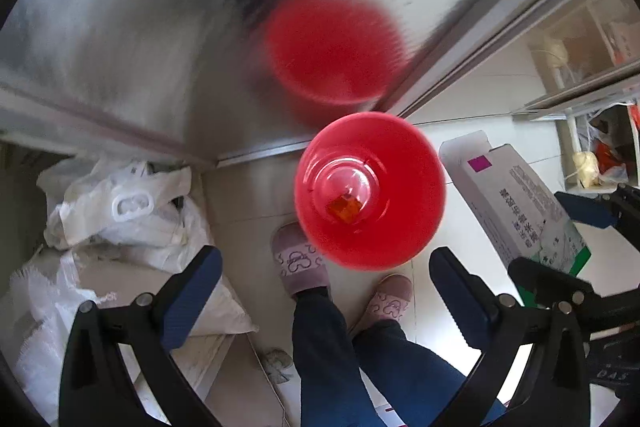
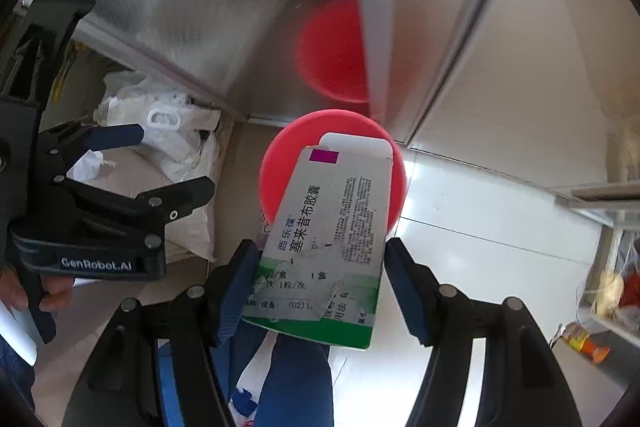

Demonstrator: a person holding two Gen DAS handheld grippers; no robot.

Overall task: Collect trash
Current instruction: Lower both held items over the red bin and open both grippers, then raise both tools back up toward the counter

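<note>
Risk lies in the drop: the right gripper (image 2: 320,291) clamps the torn medicine box (image 2: 324,239) over the red bin (image 1: 370,191), the left gripper (image 1: 326,291) spread empty, so a box released off-centre could clip the rim and land on the floor tiles (image 2: 480,227).

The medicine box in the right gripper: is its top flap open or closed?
Open. The medicine box has its white end flap sticking up past the body, untucked, above the red bin.
</note>
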